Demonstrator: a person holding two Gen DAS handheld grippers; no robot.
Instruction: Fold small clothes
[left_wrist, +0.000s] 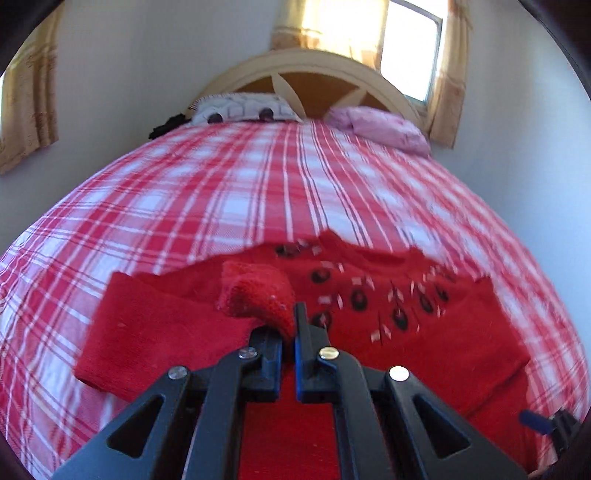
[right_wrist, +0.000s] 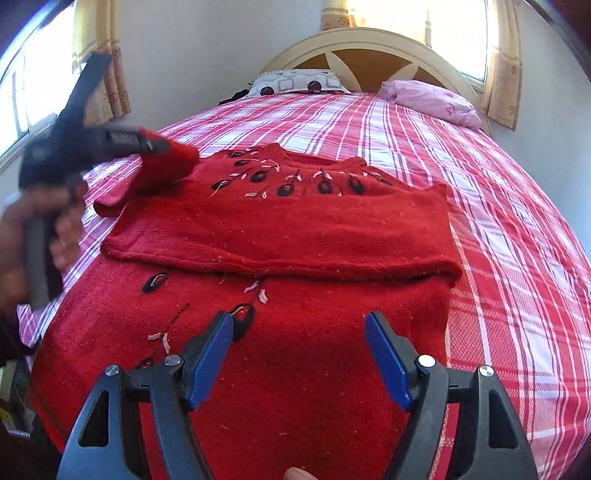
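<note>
A person's left hand (right_wrist: 55, 229), blurred at the 9 o'clock edge of the right wrist view, wraps a dark handle and holds the left hand-held gripper (left_wrist: 293, 317) raised above the bed, angled toward 3 o'clock. Its fingers are pressed together on the cuff of a red sleeve (left_wrist: 258, 295), which is lifted clear of the sweater body and hangs over its upper left shoulder. From the left wrist view the pinched cuff bunches at 12 o'clock just ahead of the fingertips. The right hand-held gripper (right_wrist: 299, 332) points toward the headboard with its blue-padded fingers (right_wrist: 386, 360) spread wide apart, holding nothing, hovering over the near part of the red sweater (right_wrist: 280, 229); whether the tips touch the knit cannot be told. A fingertip of the right hand (right_wrist: 295, 473) shows at 6 o'clock of that view. The sweater, trimmed with black and white embroidered ovals around the neckline, lies flat near the foot of the bed on a red-and-white plaid bedspread (right_wrist: 498, 206), its right side already folded inward into a straight edge, and a horizontal fold crosses its middle. At 12 o'clock, beyond the sweater, a patterned pillow (right_wrist: 295, 84) and a pink pillow (right_wrist: 432, 99) rest against an arched cream headboard (right_wrist: 369, 40), with curtained windows (left_wrist: 410, 48) behind.
</note>
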